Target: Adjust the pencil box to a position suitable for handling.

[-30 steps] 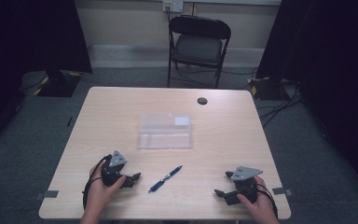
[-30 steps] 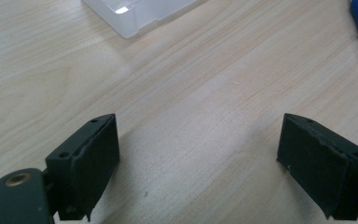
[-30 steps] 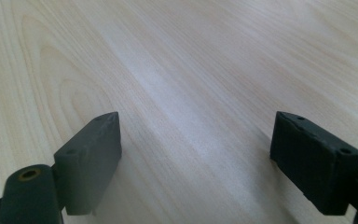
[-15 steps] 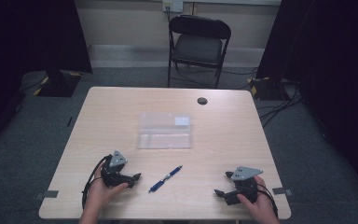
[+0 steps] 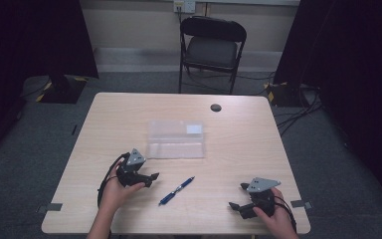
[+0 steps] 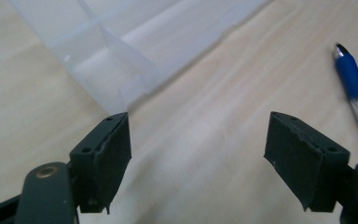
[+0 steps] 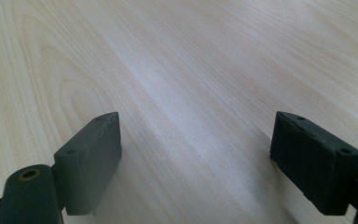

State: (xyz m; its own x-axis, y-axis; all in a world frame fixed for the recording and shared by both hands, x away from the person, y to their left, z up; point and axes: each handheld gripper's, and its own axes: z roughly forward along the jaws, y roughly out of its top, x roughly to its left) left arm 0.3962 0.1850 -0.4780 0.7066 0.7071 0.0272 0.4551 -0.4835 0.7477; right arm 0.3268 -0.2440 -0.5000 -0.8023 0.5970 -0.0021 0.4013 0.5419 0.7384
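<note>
Left gripper (image 6: pixel 198 154) jaws spread, just been narrowing, nothing between them, blue pen (image 6: pixel 356 93) beside; right gripper (image 7: pixel 196 158) gapes empty.

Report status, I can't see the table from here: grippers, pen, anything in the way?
Left gripper open, empty, jaws just closing a little, beside pen. Right gripper open, empty, low over table. Pen flat, untouched. Clear box behind, not in the way.

- No words, numbers, brand names or signs can be read anywhere.
- The clear plastic box (image 5: pixel 176 139) bears a small white label (image 5: pixel 194 129), too small to show any print.
- The blue pen (image 5: pixel 176 190) has a clear barrel with no lettering that can be made out.
</note>
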